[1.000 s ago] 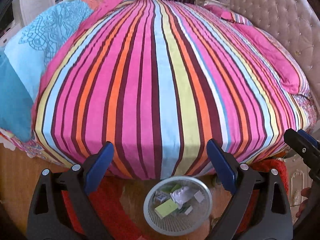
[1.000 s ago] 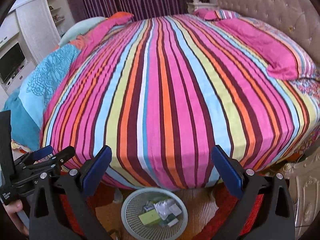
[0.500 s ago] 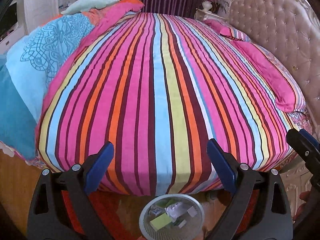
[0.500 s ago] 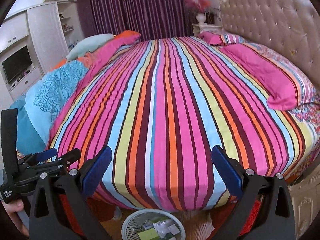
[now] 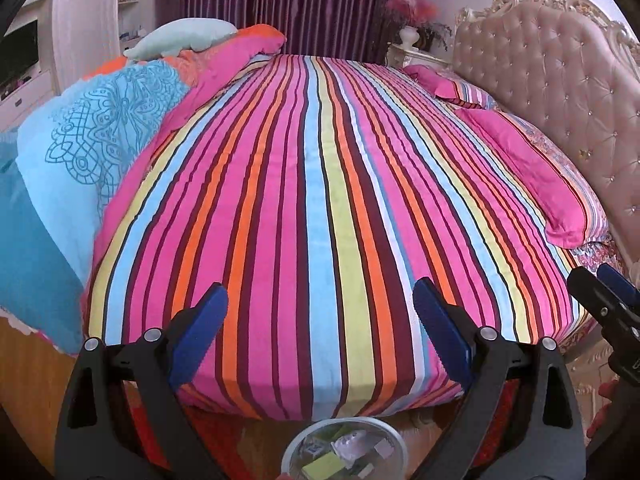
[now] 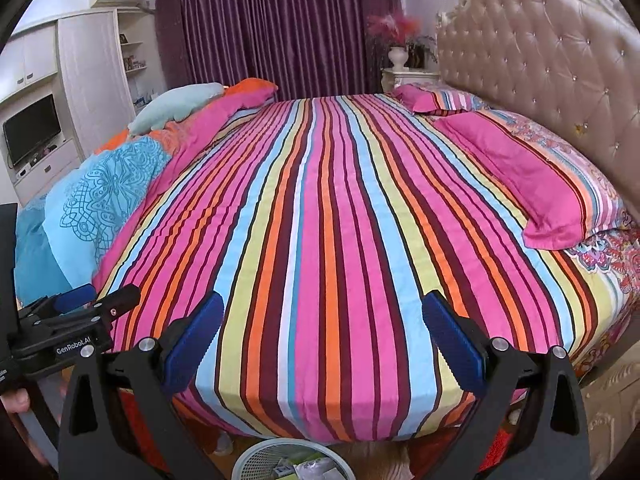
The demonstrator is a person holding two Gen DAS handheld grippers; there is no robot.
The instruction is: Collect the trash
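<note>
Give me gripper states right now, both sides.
Left gripper: open, holding nothing.
Right gripper: open, holding nothing.

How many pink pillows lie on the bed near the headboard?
2. The large pink pillow lies along the tufted headboard on the near side; the smaller pink pillow lies farther back, near the nightstand. More pillows may be hidden in the bedding pile opposite.

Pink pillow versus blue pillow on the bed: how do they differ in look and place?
The pink pillow is plain magenta with a striped border; the blue pillow is light blue with a darker lace-like print. The pink pillow lies by the tufted headboard; the blue pillow sits at the opposite edge, propped against heaped bedding. Both rest on the striped sheet.
</note>
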